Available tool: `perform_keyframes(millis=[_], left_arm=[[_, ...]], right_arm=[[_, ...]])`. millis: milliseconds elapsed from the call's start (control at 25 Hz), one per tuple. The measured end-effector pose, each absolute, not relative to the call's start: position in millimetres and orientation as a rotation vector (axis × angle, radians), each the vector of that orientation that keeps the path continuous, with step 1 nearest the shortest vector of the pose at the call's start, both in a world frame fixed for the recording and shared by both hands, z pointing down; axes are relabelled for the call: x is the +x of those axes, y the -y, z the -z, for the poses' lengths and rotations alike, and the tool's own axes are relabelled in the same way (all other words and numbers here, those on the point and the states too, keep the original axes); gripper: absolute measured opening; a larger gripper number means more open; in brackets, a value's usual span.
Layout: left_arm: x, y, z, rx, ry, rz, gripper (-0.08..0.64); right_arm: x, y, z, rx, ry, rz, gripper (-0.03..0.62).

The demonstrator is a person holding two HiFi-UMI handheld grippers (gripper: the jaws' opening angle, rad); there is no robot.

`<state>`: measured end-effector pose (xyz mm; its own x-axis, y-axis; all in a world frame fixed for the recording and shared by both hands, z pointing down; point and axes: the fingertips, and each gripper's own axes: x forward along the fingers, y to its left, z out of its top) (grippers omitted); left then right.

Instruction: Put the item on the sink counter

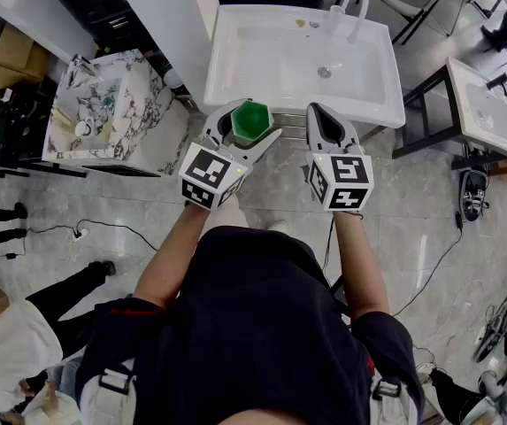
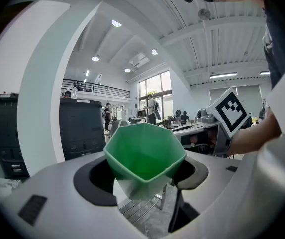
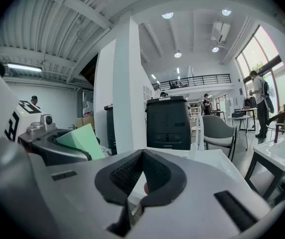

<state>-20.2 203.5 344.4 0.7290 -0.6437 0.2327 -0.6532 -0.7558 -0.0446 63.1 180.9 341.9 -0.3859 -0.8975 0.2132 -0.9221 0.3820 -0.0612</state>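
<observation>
The green faceted cup (image 1: 251, 120) is gripped in the left gripper (image 1: 246, 133), jaws wide around its body, in the air just short of the white sink's (image 1: 368, 100) front rim. Setting it down on the counter is yet to be done. The right gripper (image 1: 326, 124), beside the cup, is closed on nothing. Only the head view shows the sink's bare rim. The left gripper view shows the cup's empty inside.

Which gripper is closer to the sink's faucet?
Right. The right gripper is at the sink's front edge, below the faucet; the left gripper, holding the green cup, is farther left.
</observation>
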Motion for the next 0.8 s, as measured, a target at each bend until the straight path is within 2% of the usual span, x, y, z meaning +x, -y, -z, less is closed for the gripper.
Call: perform_keyframes(millis=[800], left_arm=[[1.8,-207.1,-346.1,2.858,1.106,-0.355,0.311]], right_arm=[[87.5,-196.1,-352.6,1.616,2.513,-0.295,0.034]])
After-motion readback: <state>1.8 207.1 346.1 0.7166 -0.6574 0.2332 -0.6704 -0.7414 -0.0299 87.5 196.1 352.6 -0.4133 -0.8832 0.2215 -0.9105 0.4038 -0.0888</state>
